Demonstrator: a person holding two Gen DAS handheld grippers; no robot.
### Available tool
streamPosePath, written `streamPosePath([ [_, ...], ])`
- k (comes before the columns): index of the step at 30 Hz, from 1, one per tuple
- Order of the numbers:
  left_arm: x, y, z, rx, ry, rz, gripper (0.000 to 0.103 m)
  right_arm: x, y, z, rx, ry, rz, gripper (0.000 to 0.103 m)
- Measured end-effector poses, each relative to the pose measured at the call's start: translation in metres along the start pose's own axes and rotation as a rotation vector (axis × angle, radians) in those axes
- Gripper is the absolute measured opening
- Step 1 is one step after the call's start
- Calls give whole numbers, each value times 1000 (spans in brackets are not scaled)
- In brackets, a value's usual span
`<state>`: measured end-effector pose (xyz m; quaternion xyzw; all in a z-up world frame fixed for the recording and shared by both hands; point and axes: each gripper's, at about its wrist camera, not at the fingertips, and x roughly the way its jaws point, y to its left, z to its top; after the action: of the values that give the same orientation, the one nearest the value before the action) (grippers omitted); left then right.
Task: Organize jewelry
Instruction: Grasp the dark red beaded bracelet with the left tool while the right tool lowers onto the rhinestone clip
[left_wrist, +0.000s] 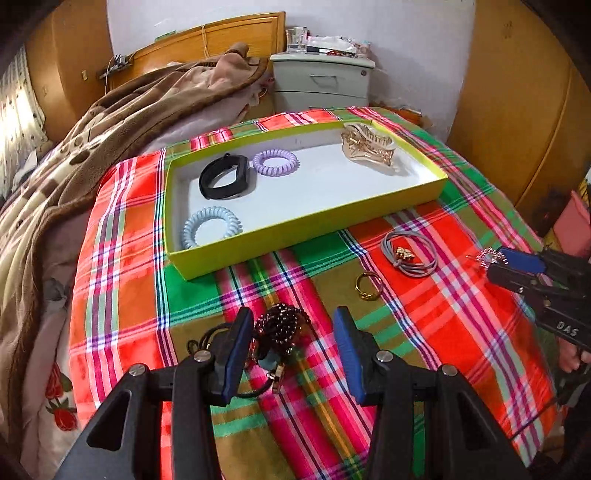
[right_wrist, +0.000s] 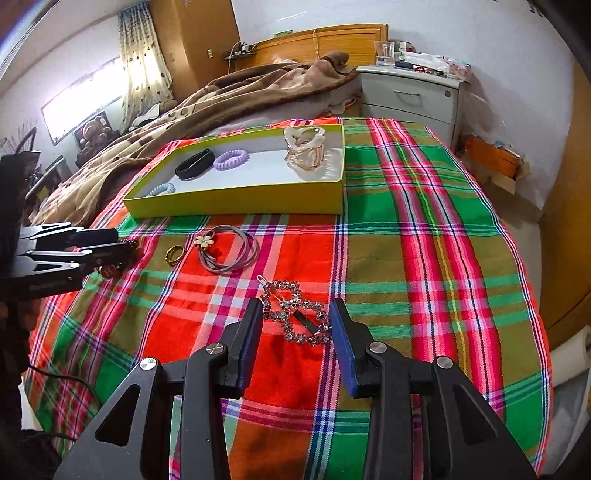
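My left gripper (left_wrist: 291, 343) stands open over the plaid cloth. A dark beaded bracelet (left_wrist: 280, 326) lies between its fingers, close to the left pad and apart from the right one. My right gripper (right_wrist: 297, 325) has its pads against both ends of a rhinestone flower hair clip (right_wrist: 295, 314), which sits low over the cloth. The left wrist view has that gripper (left_wrist: 496, 264) at the right edge with the clip (left_wrist: 487, 254) at its tip. The yellow-green box (left_wrist: 295, 232) holds a black band (left_wrist: 225, 177), a purple coil tie (left_wrist: 275, 162), a blue coil tie (left_wrist: 210, 227) and a gold claw clip (left_wrist: 369, 142).
A grey hair tie with a gold charm (left_wrist: 408, 254) and a gold ring (left_wrist: 365, 286) lie on the cloth in front of the box. A brown blanket (left_wrist: 110, 122) is heaped to the left. A grey nightstand (left_wrist: 321, 81) stands behind the bed.
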<state>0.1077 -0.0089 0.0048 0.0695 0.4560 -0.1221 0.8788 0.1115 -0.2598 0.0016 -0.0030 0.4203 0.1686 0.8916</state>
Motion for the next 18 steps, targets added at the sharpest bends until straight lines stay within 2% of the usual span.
streamPosePath([
  [6, 14, -5, 1, 23, 39, 23, 47, -1, 2, 2, 0, -8, 4, 38],
  [9, 17, -6, 2, 20, 47, 18, 42, -1, 2, 2, 0, -9, 2, 38],
  [11, 19, -7, 2, 20, 52, 25, 33, -1, 2, 2, 2, -10, 3, 38],
  [18, 18, -5, 2, -4, 44, 11, 32, -4, 2, 3, 5, -19, -3, 38],
])
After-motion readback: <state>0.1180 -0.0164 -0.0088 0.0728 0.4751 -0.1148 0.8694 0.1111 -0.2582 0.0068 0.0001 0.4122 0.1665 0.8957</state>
